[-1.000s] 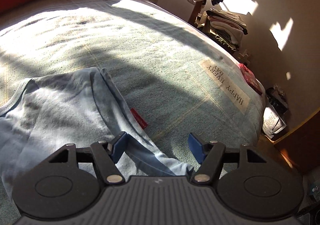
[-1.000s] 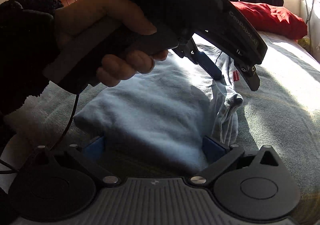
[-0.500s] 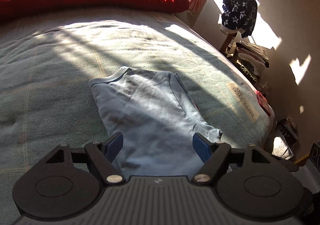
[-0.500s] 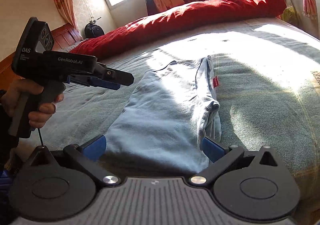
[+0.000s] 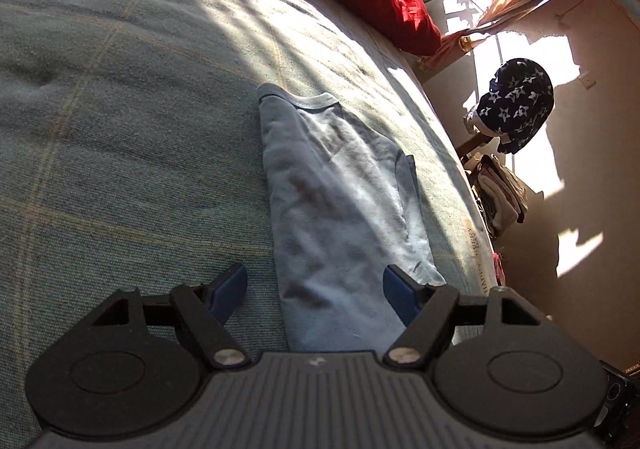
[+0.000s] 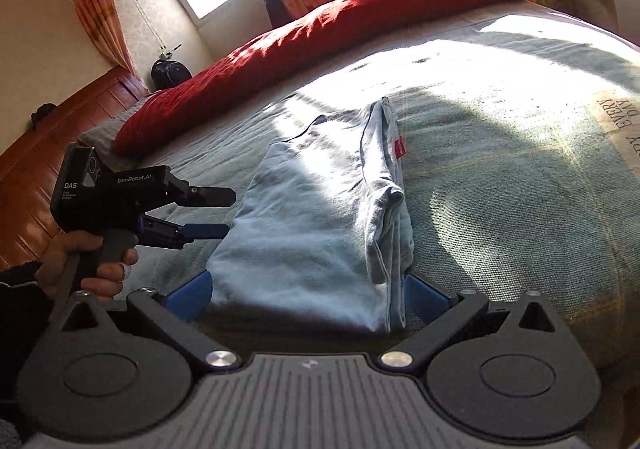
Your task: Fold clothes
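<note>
Pale blue shirt (image 6: 320,233) folded lengthwise into a narrow strip on green bedspread (image 6: 500,177) (red tag at one edge); left gripper (image 5: 316,291) and right gripper (image 6: 308,295) both spread wide, empty.

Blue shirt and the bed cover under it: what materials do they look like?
Blue shirt: likely soft cotton knit, matte, with a ribbed collar band and limp creases. Bed cover: looks like coarser woven fabric, matte, with visible grain and faint yellow check lines.

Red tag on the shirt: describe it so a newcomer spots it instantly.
Start at the grey-green bed cover and find the light blue shirt folded into a long strip. On the strip's right edge sits the red tag, a tiny rectangle. It is the only red on the shirt, unlike the big red duvet behind.
</note>
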The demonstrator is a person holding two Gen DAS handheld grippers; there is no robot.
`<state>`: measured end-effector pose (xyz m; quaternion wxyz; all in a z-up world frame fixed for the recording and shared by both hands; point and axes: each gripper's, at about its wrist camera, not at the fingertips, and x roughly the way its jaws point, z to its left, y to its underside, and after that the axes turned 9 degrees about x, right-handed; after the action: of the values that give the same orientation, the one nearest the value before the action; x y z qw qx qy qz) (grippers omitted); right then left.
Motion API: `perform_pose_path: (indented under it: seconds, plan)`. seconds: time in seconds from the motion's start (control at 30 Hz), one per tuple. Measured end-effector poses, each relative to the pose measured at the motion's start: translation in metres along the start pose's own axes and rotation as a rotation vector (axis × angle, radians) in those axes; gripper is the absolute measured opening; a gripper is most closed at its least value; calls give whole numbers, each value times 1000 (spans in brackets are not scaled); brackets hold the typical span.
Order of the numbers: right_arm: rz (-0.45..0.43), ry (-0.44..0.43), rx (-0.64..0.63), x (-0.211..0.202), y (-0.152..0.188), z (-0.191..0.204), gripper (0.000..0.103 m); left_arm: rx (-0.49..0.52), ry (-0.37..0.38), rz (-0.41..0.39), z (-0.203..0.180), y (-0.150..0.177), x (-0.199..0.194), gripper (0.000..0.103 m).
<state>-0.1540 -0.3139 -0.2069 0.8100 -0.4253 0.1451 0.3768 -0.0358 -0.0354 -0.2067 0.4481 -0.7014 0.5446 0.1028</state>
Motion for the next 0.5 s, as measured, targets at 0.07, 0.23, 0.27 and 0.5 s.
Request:
perform_pose_path:
  seconds: [0.07,0.23,0.27,0.5]
  plan:
    - [10,-2,28,3,-3,-6,103,-7,2,-3,4,-5,5,74]
    - [34,-8,97,9,-9,-22,103,-17,17,6,13,-24,22,74]
    - [37,-9,109,11,-10,-25,103,-15,18,8,14,-27,25,74]
    - [94,-72,249,26,-26,-50,103,13,40,21,19,-52,49,74]
